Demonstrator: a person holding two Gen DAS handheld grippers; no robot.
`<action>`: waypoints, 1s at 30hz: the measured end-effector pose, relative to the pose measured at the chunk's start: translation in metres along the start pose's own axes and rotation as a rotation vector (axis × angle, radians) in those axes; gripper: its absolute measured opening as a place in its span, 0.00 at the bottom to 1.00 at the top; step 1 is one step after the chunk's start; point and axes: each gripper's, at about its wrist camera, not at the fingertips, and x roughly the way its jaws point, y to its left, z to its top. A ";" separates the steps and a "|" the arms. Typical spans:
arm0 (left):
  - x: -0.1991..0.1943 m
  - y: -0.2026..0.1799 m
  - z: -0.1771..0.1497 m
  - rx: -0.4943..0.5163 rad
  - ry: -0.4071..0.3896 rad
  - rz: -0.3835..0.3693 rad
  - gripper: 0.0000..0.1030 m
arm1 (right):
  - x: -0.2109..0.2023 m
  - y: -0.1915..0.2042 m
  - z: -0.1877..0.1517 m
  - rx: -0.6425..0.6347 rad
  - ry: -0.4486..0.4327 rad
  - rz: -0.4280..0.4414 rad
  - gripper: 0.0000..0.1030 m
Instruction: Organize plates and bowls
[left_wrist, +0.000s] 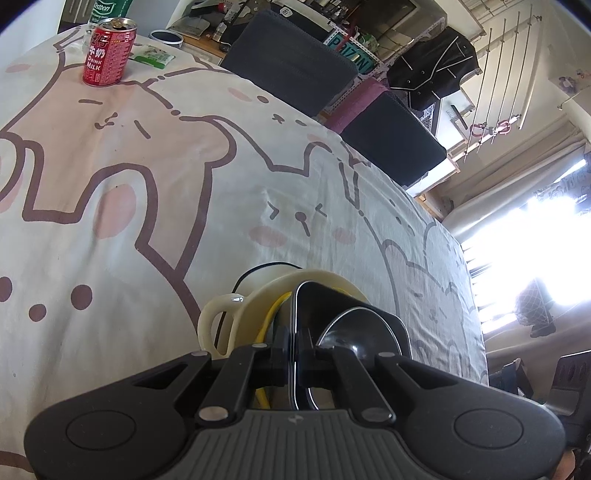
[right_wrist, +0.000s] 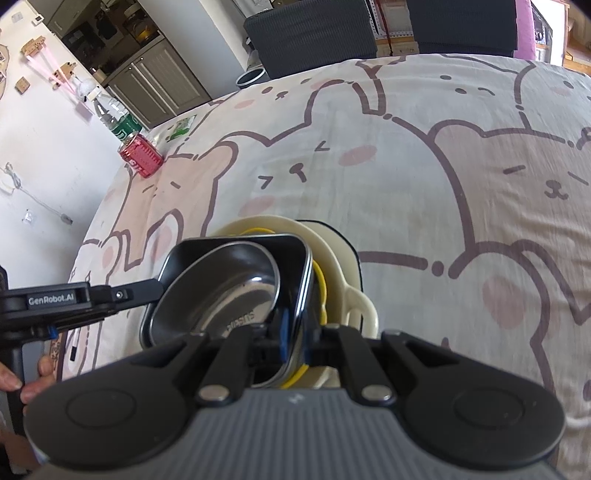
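**Both grippers clamped on the black tray over the stacked dishes**

We hold a black, rounded-square metal tray (right_wrist: 295, 258) by opposite rims. From the right wrist view we see into it: a shiny stainless-steel bowl (right_wrist: 221, 291) lies inside, tilted, its hollow facing up and toward the left gripper (right_wrist: 157, 286), whose black fingers come in from the left edge and pinch the tray's far rim. Lettering on the bowl's steel wall is visible only here, too small to read with certainty. A person's fingertips (right_wrist: 35, 380) on the left gripper's handle also show only in this view.

From the left wrist view the left gripper (left_wrist: 295, 350) is closed tight on the tray's thin edge, so we see the tray (left_wrist: 369, 314) nearly edge-on, its rim running away from the camera, with the steel bowl (left_wrist: 351, 332) showing as a dark dome to the right. The right gripper (right_wrist: 291, 350) is likewise pinched down on the near rim, jaws almost together with only the tray wall between them.

The tray sits over a cream plastic bowl with a loop handle (left_wrist: 229, 317), a yellow rim (right_wrist: 321, 288) showing between the two. The handle points toward the camera in the right view and leftward in the left view. The stack rests on a white tablecloth printed with pink cartoon bears (left_wrist: 147, 184).

A red milk drink can (left_wrist: 109, 51) stands well apart at the table's far corner, beside a green-labelled bottle (right_wrist: 122, 125).
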 end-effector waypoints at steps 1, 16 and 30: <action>0.000 0.000 0.000 0.002 0.002 0.001 0.04 | 0.001 0.000 0.000 -0.001 0.001 -0.001 0.09; -0.016 -0.006 -0.005 0.057 0.006 0.071 0.34 | -0.016 0.004 -0.004 -0.075 -0.044 -0.061 0.37; -0.076 -0.036 -0.022 0.172 -0.123 0.109 1.00 | -0.086 -0.002 -0.027 -0.079 -0.260 -0.154 0.94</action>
